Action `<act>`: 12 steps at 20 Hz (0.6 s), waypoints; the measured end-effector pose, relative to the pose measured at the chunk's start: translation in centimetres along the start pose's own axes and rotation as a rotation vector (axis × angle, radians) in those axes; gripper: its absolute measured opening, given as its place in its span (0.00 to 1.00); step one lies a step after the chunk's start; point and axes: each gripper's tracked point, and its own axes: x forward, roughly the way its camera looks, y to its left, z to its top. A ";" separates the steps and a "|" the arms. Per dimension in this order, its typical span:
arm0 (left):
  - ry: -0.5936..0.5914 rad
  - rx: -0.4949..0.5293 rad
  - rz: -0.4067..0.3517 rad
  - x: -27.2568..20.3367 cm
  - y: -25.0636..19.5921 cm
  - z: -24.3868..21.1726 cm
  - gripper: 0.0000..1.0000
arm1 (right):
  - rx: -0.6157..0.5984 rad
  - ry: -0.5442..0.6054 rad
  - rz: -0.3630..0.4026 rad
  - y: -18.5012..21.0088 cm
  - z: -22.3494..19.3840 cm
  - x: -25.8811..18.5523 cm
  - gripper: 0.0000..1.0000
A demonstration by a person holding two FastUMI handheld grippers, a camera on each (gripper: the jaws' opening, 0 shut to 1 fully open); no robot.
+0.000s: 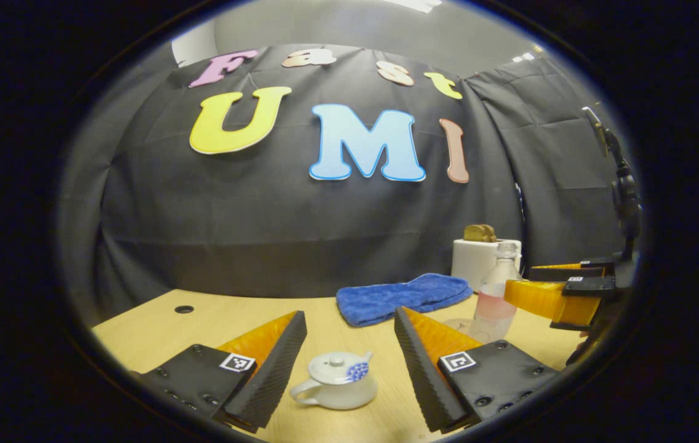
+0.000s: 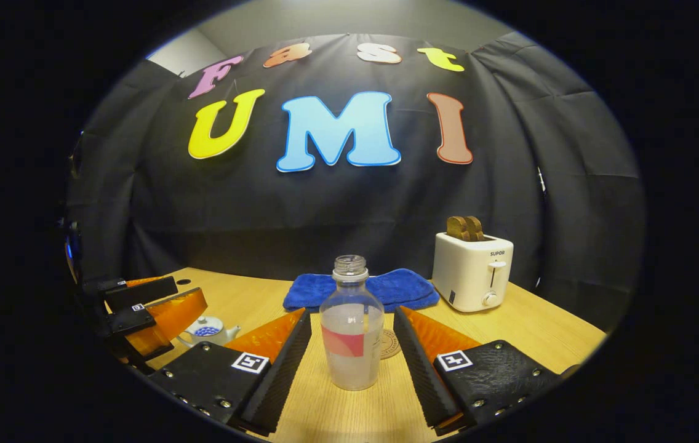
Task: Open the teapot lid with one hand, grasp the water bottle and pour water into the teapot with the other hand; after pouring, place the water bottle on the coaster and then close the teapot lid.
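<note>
Fingers of the left gripper [image 1: 349, 363] stand wide apart at the bottom of the left gripper view, with the teapot [image 1: 336, 389] low centre between them, lid [image 1: 338, 362] on, a stance that looks made for taking the knob. In the right gripper view the right gripper [image 2: 352, 363] likewise gapes around the uncapped bottle [image 2: 351, 325], touching nothing. Just behind the bottle lies the coaster [image 2: 390, 343], handy for setting down. Farther back: towel [image 2: 362, 288], toaster [image 2: 471, 271].
</note>
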 end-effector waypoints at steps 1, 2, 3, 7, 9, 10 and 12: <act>-0.001 -0.009 -0.005 0.7 0.1 0.0 0.92 | 0.007 0.010 0.007 0.2 -0.2 0.4 0.84; 0.002 -0.014 -0.009 1.1 0.1 -0.3 0.92 | 0.012 0.009 0.014 0.5 -0.3 0.9 0.84; 0.008 -0.011 -0.009 1.7 0.3 -0.7 0.92 | 0.008 0.010 0.013 0.6 -0.4 1.4 0.84; 0.038 -0.033 -0.011 2.5 0.7 -2.6 0.92 | -0.031 0.024 0.007 1.1 -2.2 2.9 0.84; 0.048 -0.020 -0.013 2.6 0.8 -3.0 0.92 | -0.047 0.037 0.004 1.2 -3.1 3.5 0.84; 0.054 -0.009 -0.011 2.6 1.0 -3.2 0.91 | -0.047 0.045 0.002 1.2 -3.6 3.8 0.84; 0.065 -0.007 -0.023 2.5 0.8 -3.4 0.92 | -0.023 0.066 -0.003 0.9 -4.6 4.4 0.84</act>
